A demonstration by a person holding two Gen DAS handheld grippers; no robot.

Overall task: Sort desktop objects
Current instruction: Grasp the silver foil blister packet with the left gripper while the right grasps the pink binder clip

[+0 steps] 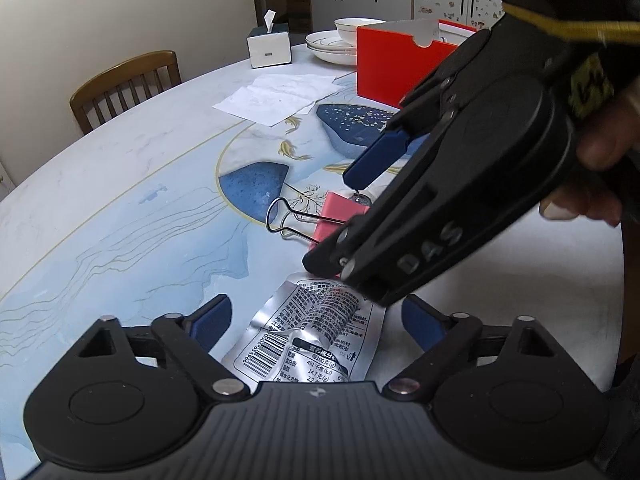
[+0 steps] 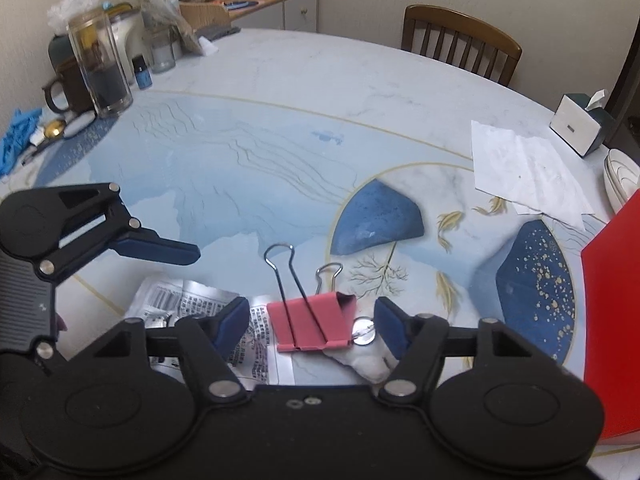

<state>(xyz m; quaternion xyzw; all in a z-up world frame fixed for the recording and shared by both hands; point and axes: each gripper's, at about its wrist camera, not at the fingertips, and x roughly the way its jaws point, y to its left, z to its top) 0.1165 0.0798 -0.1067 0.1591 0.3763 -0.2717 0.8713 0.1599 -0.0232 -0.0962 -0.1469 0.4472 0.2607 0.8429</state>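
Observation:
A pink binder clip (image 2: 312,324) with wire handles lies on the patterned table (image 2: 280,128). It sits between the blue pads of my right gripper (image 2: 312,326), which stand a little off its sides, so that gripper is open. A small round metal piece (image 2: 362,334) and a white crumpled scrap (image 2: 370,364) lie right of the clip. A crumpled silver snack wrapper (image 1: 312,332) lies between the wide-open fingers of my left gripper (image 1: 318,324), untouched. In the left wrist view the right gripper (image 1: 344,216) reaches down over the clip (image 1: 340,216). One left finger (image 2: 160,250) shows in the right wrist view.
A red box (image 1: 400,64) stands behind the clip, at the right edge in the right wrist view (image 2: 612,320). White paper sheets (image 1: 280,96), a tissue box (image 1: 268,46) and stacked bowls (image 1: 340,40) lie farther back. A glass jar (image 2: 100,68), a mug and a blue cloth (image 2: 16,140) crowd the far left.

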